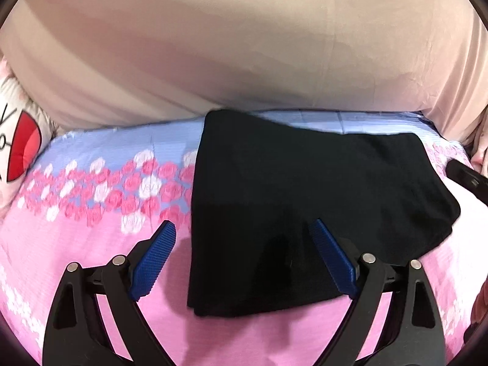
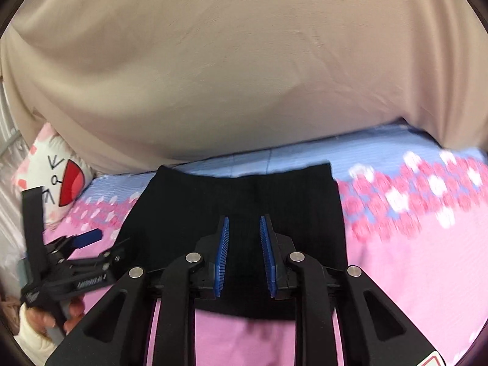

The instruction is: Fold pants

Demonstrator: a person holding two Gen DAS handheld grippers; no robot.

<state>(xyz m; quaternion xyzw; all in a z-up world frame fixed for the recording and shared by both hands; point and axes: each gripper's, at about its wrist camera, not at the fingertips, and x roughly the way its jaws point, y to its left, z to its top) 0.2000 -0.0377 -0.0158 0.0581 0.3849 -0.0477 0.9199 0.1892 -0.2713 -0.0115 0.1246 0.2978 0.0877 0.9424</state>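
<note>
Your black pants point(image 1: 305, 201) lie folded into a compact, ribbed bundle on the pink floral bedsheet point(image 1: 76, 244) — just ahead of your left gripper point(image 1: 244, 244), whose jaws gape wide and empty. Your right gripper point(image 2: 244, 235) hovers above them, jaws narrowed, pinching nothing.

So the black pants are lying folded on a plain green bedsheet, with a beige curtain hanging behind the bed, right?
Not quite. The bedsheet is not plain green: it is pink and light blue with a band of pink and white roses, as the left wrist view shows. The rest holds: the black pants lie folded on it, with the beige curtain behind the bed.
</note>
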